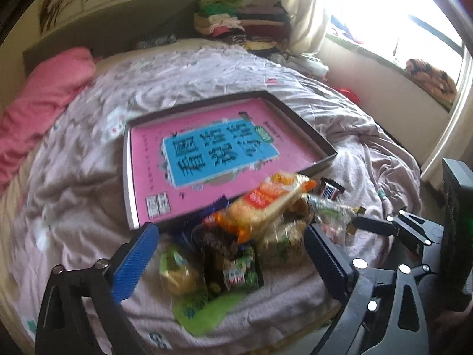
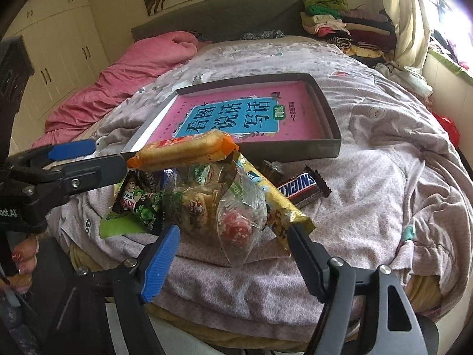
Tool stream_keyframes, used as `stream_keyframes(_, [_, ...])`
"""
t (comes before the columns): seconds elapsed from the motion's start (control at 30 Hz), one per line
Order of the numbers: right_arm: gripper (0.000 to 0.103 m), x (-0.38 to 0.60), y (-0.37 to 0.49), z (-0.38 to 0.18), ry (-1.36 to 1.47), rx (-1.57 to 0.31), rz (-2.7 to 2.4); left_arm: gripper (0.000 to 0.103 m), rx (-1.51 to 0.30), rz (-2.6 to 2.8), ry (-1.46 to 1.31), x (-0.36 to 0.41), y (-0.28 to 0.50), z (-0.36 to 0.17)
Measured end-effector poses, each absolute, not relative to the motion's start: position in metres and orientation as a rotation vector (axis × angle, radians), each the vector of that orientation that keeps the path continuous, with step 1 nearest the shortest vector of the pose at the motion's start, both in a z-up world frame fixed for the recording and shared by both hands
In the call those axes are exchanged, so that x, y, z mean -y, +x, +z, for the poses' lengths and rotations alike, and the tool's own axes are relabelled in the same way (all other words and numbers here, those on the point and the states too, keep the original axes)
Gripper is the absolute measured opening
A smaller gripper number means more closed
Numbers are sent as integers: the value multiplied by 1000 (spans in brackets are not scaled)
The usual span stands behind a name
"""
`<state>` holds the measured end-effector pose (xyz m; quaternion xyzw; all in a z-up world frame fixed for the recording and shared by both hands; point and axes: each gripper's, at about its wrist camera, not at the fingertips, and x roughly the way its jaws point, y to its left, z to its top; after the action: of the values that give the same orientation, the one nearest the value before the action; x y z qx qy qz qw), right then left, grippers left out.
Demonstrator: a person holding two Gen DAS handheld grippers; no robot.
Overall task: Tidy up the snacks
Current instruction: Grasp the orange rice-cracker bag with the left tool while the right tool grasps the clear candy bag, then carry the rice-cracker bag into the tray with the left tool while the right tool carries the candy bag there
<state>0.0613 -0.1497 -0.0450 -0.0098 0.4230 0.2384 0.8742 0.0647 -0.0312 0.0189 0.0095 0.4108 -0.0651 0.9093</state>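
Observation:
A pile of snack packets (image 2: 207, 201) lies on the bed in front of a shallow dark box (image 2: 331, 148) with a pink and blue book inside. An orange-ended cracker packet (image 2: 183, 153) rests on top of the pile, and also shows in the left wrist view (image 1: 266, 204). A Snickers bar (image 2: 304, 188) lies at the pile's right. My left gripper (image 1: 230, 263) is open, its jaws wide on either side of the pile. My right gripper (image 2: 233, 261) is open and empty just short of a clear candy bag (image 2: 239, 227).
The box (image 1: 130, 183) sits mid-bed on a wrinkled floral quilt (image 2: 384, 201). A pink blanket (image 2: 124, 80) lies at the left, folded clothes (image 2: 340, 23) at the headboard corner. A window and curtain are at the right. The bed's near edge is just below the pile.

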Motion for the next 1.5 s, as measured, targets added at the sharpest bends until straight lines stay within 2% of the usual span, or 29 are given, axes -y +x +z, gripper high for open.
stream_keyframes(0.2, [66, 145, 68, -49, -15, -898, 519, 98, -866, -185, 128, 45, 88, 18])
stream_keyframes(0.43, [52, 140, 76, -54, -8, -905, 548, 95, -916, -218, 257, 58, 115, 8])
stream_keyframes(0.57, [40, 140, 81, -60, -1, -927, 559, 79, -964, -246, 263, 59, 124, 0])
stream_keyframes(0.67, [35, 139, 85, -64, -1, -933, 565, 77, -1004, -257, 246, 57, 129, -8])
stream_keyframes(0.8, [34, 140, 88, -67, 5, -931, 578, 76, -1033, -277, 204, 53, 132, -16])
stream_keyframes(0.87, [34, 140, 87, -66, 4, -927, 583, 61, -1045, -280, 179, 51, 135, -18])
stream_keyframes(1.0, [34, 141, 86, -64, -4, -913, 590, 46, -1041, -283, 119, 47, 138, -14])
stream_keyframes(1.03, [34, 141, 85, -63, -5, -908, 593, 37, -1044, -298, 96, 45, 138, -13])
stream_keyframes(1.5, [33, 156, 82, -38, 21, -832, 598, 35, -988, -285, -51, 24, 128, 4])
